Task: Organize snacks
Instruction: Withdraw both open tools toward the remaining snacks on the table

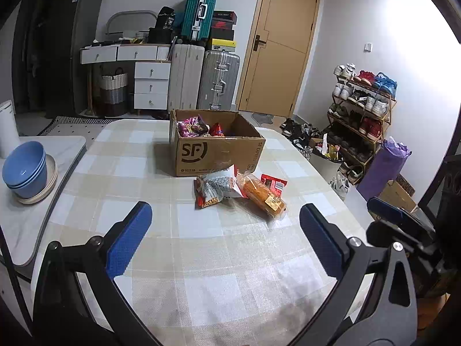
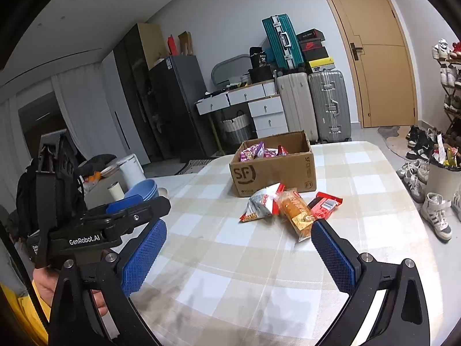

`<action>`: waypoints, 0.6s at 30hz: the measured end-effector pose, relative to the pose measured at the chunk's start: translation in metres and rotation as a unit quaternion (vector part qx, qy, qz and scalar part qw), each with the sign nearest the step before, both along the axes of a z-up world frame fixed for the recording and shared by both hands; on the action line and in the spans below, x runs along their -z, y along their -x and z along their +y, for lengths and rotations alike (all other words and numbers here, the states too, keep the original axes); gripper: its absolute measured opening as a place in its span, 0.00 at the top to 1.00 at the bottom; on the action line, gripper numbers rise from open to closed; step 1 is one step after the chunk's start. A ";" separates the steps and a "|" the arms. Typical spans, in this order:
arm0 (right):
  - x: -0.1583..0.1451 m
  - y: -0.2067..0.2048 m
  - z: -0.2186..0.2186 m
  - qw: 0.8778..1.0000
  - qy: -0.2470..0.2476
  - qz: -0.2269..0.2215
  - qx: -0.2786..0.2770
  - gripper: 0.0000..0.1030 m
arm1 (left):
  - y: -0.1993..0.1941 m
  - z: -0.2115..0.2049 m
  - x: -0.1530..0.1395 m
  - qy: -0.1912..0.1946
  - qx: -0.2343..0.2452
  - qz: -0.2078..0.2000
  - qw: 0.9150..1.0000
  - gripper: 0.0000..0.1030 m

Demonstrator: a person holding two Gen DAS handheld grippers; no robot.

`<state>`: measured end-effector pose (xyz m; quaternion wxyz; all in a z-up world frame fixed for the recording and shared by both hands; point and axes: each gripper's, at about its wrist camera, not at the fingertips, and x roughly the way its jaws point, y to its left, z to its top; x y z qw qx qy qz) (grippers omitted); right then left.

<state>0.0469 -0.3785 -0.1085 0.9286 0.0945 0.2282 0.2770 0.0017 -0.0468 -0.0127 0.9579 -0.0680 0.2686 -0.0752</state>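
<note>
Snacks [image 1: 239,193] are found loose on the worktop [image 1: 201,259] just before the box [image 1: 219,152], with both sets of fingers spread apart and empty, so one packet should be straddled squarely before being clamped.

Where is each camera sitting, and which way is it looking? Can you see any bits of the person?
Left wrist view: sits on the left gripper, looks across the checked table at the cardboard box and loose snack packets; its open blue fingers show, with the right gripper at the right edge.
Right wrist view: sits on the right gripper, looks at the same box from further right; its open fingers, the left gripper and a hand show.
Both share the table, box, packets, blue bowls and door.
</note>
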 end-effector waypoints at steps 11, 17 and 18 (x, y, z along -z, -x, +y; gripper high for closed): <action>0.028 -0.020 -0.005 0.999 -0.011 0.035 -0.002 0.01 | -0.040 0.004 0.040 0.006 -0.006 0.045 0.999 0.01; 0.049 -0.042 -0.009 0.998 -0.016 0.064 0.001 0.01 | -0.065 0.002 0.068 0.005 -0.008 0.074 0.997 0.01; 0.053 -0.047 -0.010 0.997 -0.016 0.071 0.001 0.01 | -0.071 0.001 0.073 0.005 -0.008 0.078 0.997 0.01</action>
